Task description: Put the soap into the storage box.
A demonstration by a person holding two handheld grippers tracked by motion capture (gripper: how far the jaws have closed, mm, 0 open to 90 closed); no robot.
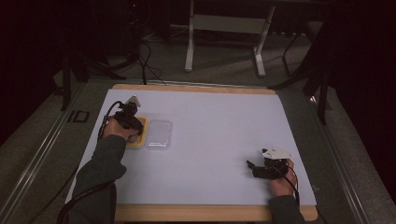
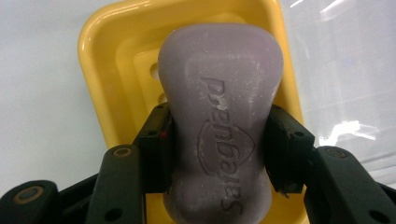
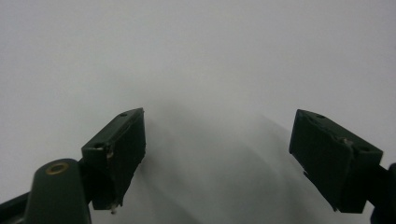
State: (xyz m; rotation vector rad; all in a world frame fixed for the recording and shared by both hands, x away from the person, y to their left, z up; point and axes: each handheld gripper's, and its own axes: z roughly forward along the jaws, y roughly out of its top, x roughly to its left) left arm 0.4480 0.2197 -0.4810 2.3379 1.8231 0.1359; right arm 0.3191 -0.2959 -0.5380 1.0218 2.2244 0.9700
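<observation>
A pale purple bar of soap (image 2: 219, 121) with embossed lettering lies over a yellow soap dish (image 2: 100, 70). My left gripper (image 2: 219, 154) is shut on the soap, its black pads (image 2: 156, 149) pressing both long sides. From above, the left gripper (image 1: 127, 116) covers the yellow dish (image 1: 140, 142) at the mat's left. A clear plastic lid (image 1: 158, 134) lies just right of the dish. My right gripper (image 1: 252, 168) rests near the mat's front right, and its jaws stand wide apart over bare white mat, fingers (image 3: 116, 149) holding nothing.
A white mat (image 1: 210, 140) covers a wooden table whose edge (image 1: 196, 212) runs along the front. Beyond the table stand a desk frame (image 1: 224, 37) and cables on the dark floor.
</observation>
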